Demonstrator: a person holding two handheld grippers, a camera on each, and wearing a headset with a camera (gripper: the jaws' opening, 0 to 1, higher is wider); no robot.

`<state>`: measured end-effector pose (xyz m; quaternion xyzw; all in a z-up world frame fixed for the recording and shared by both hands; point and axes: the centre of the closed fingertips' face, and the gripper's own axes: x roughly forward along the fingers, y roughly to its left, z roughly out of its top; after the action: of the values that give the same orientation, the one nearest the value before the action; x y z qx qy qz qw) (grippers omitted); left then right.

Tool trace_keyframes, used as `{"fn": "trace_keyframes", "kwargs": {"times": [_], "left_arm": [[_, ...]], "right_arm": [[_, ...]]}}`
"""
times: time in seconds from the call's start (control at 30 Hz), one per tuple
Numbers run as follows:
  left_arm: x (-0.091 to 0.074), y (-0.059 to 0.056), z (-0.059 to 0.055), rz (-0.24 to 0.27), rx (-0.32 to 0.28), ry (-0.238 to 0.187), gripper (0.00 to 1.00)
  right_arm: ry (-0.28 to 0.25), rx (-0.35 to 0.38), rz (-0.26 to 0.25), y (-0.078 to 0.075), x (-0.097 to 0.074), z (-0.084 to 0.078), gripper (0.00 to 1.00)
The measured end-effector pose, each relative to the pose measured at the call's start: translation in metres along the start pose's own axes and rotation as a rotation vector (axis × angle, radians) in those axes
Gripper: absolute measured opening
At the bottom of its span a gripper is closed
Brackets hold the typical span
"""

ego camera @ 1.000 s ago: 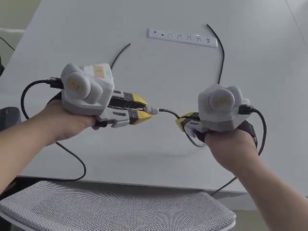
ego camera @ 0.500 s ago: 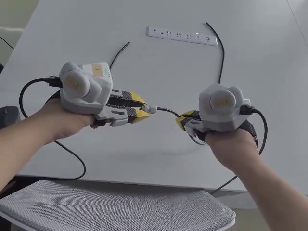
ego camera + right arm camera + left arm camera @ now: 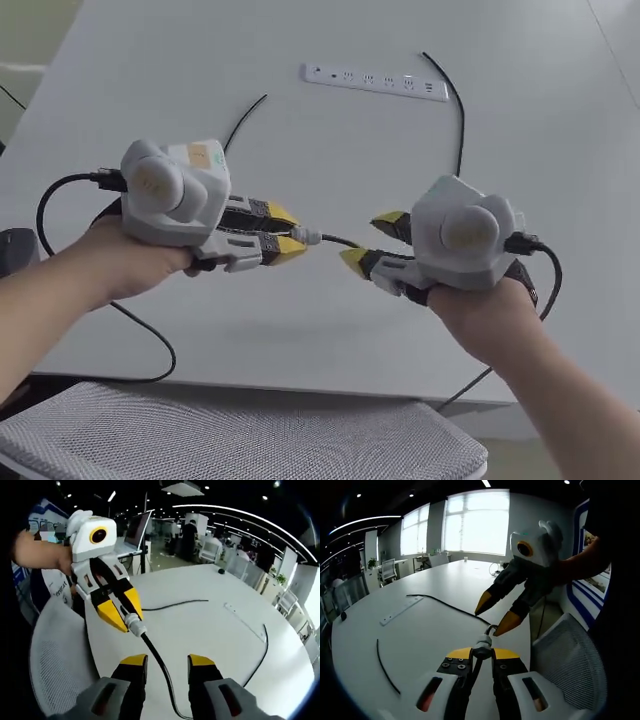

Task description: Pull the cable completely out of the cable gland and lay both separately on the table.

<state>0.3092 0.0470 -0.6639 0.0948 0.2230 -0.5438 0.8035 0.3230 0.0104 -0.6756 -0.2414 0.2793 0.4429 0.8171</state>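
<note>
Gripping the cable gland (image 3: 307, 236) tightly between its jaws above the table (image 3: 300, 130), the left gripper (image 3: 290, 232) is ready for the pull; the cable (image 3: 335, 240) is not yet out. The right gripper (image 3: 368, 238) has its jaws apart, one on each side of the cable, so next it should probably close there and pull away.

Black cable (image 3: 156, 661), pale grey gland (image 3: 136, 624)

Left hand-held gripper (image 3: 290, 233) clamped, right (image 3: 371, 240) spread.
</note>
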Motion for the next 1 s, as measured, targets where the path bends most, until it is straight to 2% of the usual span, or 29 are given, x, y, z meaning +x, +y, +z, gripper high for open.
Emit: {"fn": "trace_keyframes", "kwargs": {"times": [0.07, 0.1, 0.37, 0.47, 0.53, 0.63, 0.73, 1.0], "left_arm": [[0.001, -0.001, 0.000, -0.003, 0.002, 0.003, 0.15], [0.001, -0.002, 0.001, -0.003, 0.006, 0.004, 0.15], [0.001, -0.003, 0.004, -0.002, 0.009, 0.006, 0.15], [0.001, -0.005, 0.003, -0.005, 0.004, 0.006, 0.15], [0.001, -0.006, 0.002, -0.004, 0.003, 0.008, 0.15], [0.001, -0.006, 0.003, -0.003, -0.002, 0.004, 0.15], [0.001, -0.006, 0.003, -0.003, -0.004, 0.005, 0.15], [0.000, -0.003, 0.005, 0.005, -0.008, -0.005, 0.15]], "right_arm": [[-0.002, -0.091, 0.019, 0.008, 0.005, 0.008, 0.24], [0.001, -0.114, 0.026, 0.010, 0.006, 0.010, 0.21], [0.040, -0.215, 0.031, 0.013, 0.012, 0.012, 0.17], [0.048, -0.225, 0.030, 0.011, 0.013, 0.010, 0.14], [0.060, -0.205, 0.044, 0.013, 0.014, 0.008, 0.13], [0.059, -0.231, 0.055, 0.017, 0.014, 0.008, 0.08], [0.055, -0.236, 0.065, 0.020, 0.014, 0.009, 0.03], [0.029, -0.208, 0.063, 0.019, 0.014, 0.012, 0.00]]}}
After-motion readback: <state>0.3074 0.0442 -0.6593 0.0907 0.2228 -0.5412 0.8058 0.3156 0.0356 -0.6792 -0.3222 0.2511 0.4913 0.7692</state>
